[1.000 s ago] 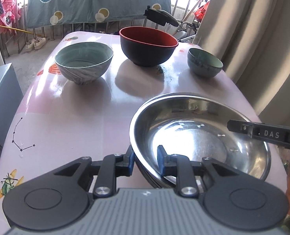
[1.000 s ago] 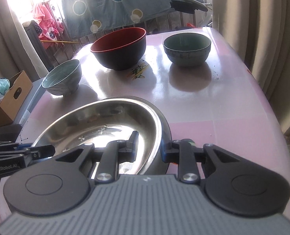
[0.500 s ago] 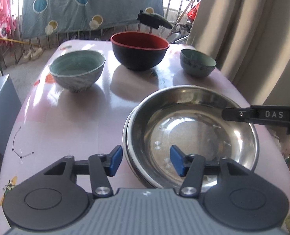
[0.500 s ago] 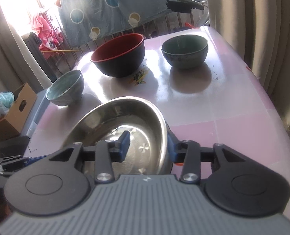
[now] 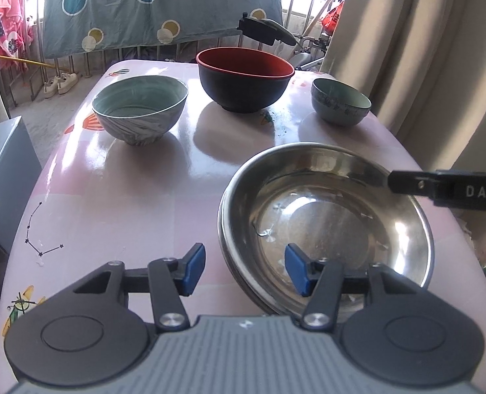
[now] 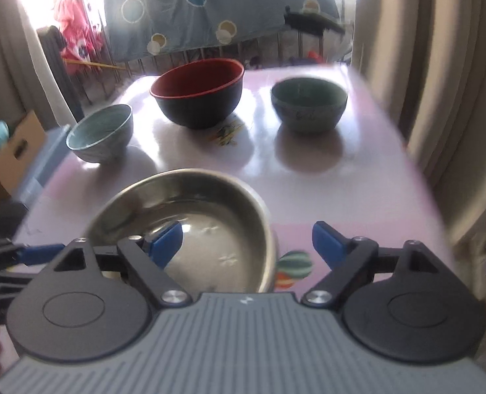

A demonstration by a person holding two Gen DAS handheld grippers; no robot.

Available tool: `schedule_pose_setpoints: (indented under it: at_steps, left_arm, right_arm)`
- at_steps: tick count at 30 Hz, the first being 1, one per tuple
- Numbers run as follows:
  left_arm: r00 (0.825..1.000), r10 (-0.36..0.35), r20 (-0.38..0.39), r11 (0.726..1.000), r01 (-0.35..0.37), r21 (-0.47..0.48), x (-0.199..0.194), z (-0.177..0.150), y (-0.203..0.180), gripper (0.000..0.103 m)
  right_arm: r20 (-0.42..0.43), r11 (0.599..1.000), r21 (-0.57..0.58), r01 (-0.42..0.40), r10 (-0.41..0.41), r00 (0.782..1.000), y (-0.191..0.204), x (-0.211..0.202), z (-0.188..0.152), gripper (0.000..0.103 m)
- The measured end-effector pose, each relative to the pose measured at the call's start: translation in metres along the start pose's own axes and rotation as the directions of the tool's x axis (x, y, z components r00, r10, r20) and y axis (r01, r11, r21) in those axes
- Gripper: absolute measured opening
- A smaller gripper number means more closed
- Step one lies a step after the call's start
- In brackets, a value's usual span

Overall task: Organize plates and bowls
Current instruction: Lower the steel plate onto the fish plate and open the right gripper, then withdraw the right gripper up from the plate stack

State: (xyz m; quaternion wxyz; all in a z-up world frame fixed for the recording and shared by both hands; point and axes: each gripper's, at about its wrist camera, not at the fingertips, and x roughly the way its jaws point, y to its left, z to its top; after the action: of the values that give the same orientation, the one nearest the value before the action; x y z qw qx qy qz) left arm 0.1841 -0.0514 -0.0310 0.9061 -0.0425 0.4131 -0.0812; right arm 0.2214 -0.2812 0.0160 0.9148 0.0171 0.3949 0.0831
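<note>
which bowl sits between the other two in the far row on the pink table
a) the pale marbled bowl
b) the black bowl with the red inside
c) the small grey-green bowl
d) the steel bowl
b: the black bowl with the red inside stands between the pale marbled bowl and the small grey-green bowl; the steel bowl is nearer.

Both grippers angled downward, jaws apart

The left gripper (image 5: 244, 272) is held with its blue pads parted and gripping nothing. The right gripper (image 6: 247, 246) is seen opening, its jaws spread wide, nothing pressed between them.
</note>
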Motion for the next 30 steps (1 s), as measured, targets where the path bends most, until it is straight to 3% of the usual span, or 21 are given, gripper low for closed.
schedule_pose_setpoints:
  at_steps: [5, 6, 7, 9, 12, 16, 25, 30]
  left_arm:
    - [1.000, -0.006, -0.002, 1.000, 0.006, -0.009, 0.001, -0.001, 0.001, 0.050]
    - [1.000, -0.007, -0.004, 1.000, 0.007, -0.010, 0.001, -0.001, 0.002, 0.047]
    - [1.000, -0.009, -0.006, 1.000, 0.009, -0.010, 0.002, -0.001, 0.002, 0.047]
    - [1.000, -0.014, -0.012, 1.000, 0.014, -0.008, 0.003, -0.001, 0.002, 0.046]
    - [1.000, -0.017, -0.020, 1.000, 0.017, 0.001, 0.005, -0.001, -0.001, 0.046]
    - [0.999, -0.023, -0.024, 1.000, 0.023, 0.007, 0.006, -0.002, -0.005, 0.047]
    - [1.000, -0.017, -0.018, 1.000, 0.017, 0.006, 0.002, -0.002, -0.005, 0.047]
    - [1.000, 0.015, -0.024, 1.000, -0.015, -0.014, -0.001, -0.001, -0.002, 0.063]
  right_arm:
    - [0.026, 0.999, 0.035, 0.013, -0.014, 1.000, -0.011, -0.006, 0.000, 0.083]
    - [0.023, 0.998, 0.060, 0.006, -0.007, 1.000, -0.015, -0.006, -0.002, 0.074]
    - [0.016, 0.996, 0.089, -0.006, 0.005, 1.000, -0.019, -0.004, -0.005, 0.058]
    - [-0.017, 0.989, 0.145, -0.030, 0.033, 0.999, -0.027, 0.003, -0.011, 0.041]
    - [-0.041, 0.982, 0.181, -0.051, 0.059, 0.997, -0.028, 0.009, -0.021, 0.028]
    - [-0.043, 0.992, 0.127, -0.018, 0.024, 0.999, -0.013, 0.009, -0.026, 0.028]
    - [-0.014, 0.989, 0.142, -0.033, 0.035, 0.999, -0.016, 0.003, -0.026, 0.029]
    - [0.010, 0.986, 0.162, -0.037, 0.036, 0.999, -0.019, -0.002, -0.028, 0.029]
